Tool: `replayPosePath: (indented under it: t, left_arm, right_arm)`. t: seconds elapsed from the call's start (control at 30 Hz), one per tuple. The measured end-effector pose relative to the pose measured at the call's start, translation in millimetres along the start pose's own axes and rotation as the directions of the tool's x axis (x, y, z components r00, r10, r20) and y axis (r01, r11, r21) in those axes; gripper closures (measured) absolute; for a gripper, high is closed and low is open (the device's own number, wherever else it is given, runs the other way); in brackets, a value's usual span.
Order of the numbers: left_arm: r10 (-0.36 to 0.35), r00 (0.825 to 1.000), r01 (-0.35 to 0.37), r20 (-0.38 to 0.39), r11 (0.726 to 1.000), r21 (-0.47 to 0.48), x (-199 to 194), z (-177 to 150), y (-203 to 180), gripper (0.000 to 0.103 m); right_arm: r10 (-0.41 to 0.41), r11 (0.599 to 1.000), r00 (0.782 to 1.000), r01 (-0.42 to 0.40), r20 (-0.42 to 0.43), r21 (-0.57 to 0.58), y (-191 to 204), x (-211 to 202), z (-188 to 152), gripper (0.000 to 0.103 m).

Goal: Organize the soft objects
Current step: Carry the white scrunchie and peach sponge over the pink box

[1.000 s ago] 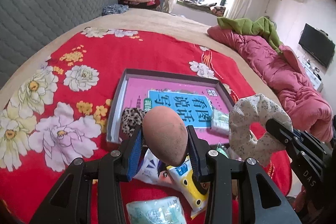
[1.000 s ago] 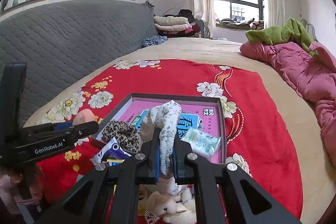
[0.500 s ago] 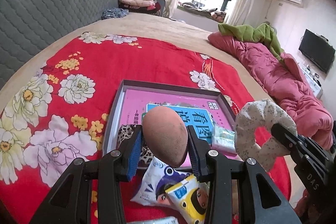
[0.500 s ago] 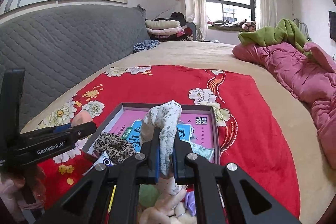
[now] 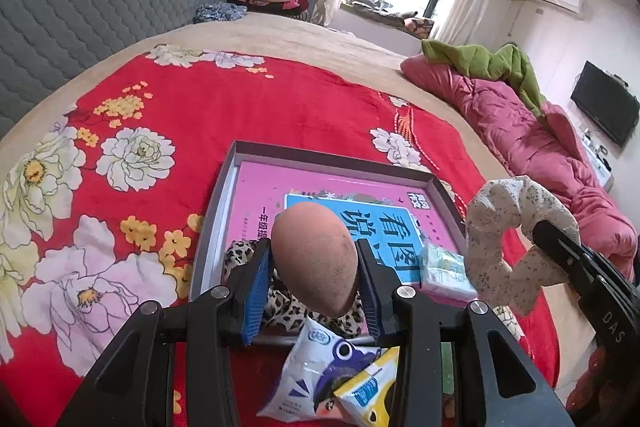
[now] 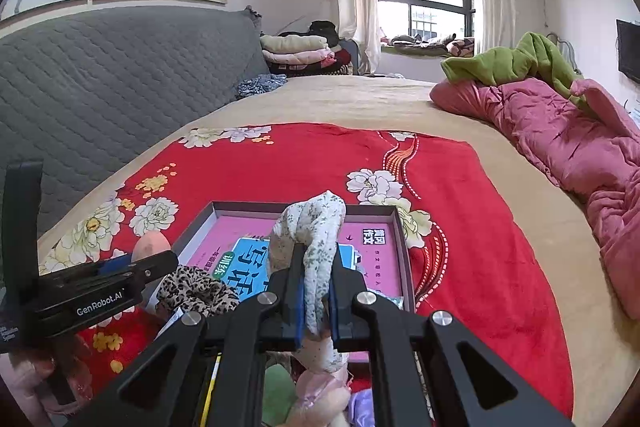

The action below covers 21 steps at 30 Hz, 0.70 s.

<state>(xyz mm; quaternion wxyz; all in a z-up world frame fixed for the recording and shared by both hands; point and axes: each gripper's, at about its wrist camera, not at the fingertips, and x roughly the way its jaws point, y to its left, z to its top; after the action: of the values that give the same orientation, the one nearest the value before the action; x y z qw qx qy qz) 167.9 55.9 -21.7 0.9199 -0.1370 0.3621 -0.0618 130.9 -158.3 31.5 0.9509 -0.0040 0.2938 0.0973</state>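
While the left gripper (image 5: 314,281) clamps its blue-padded fingers (image 5: 254,293) on an egg-shaped pinkish-brown makeup sponge (image 5: 314,261), the right gripper (image 6: 316,293) pinches a white floral fabric scrunchie (image 6: 316,239). Both hang over the near edge of a shallow grey box (image 5: 320,163) on the red floral blanket (image 5: 240,107), where a leopard-print scrunchie (image 6: 196,293) lies.

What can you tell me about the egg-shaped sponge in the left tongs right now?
The sponge is a smooth, egg-shaped makeup sponge, peach-brown with faint darker smudges, soft and matte. It stands roughly upright, narrow end down, pinched at its sides between the blue pads of the left tongs. It is held in the air above the near edge of the grey tray, over a leopard-print scrunchie. Only the pads touch it.
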Motion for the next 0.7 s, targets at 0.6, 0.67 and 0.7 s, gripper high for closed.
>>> replayPosePath:
  t: [0.6, 0.67, 0.7]
  left_arm:
    - [0.010, 0.999, -0.011, -0.052, 1.000, -0.017, 35, 5, 26, 0.061]
    - [0.013, 0.998, -0.014, -0.059, 1.000, -0.009, 38, 3, 27, 0.061]
    - [0.021, 0.998, -0.021, -0.066, 1.000, -0.001, 40, 2, 28, 0.061]
  right_arm:
    - [0.045, 0.999, 0.999, -0.045, 0.010, 0.011, 17, 18, 11, 0.094]
    - [0.040, 0.999, 0.999, -0.040, 0.006, 0.012, 18, 20, 12, 0.094]
    - [0.041, 0.999, 0.999, -0.041, 0.004, 0.018, 18, 21, 13, 0.094]
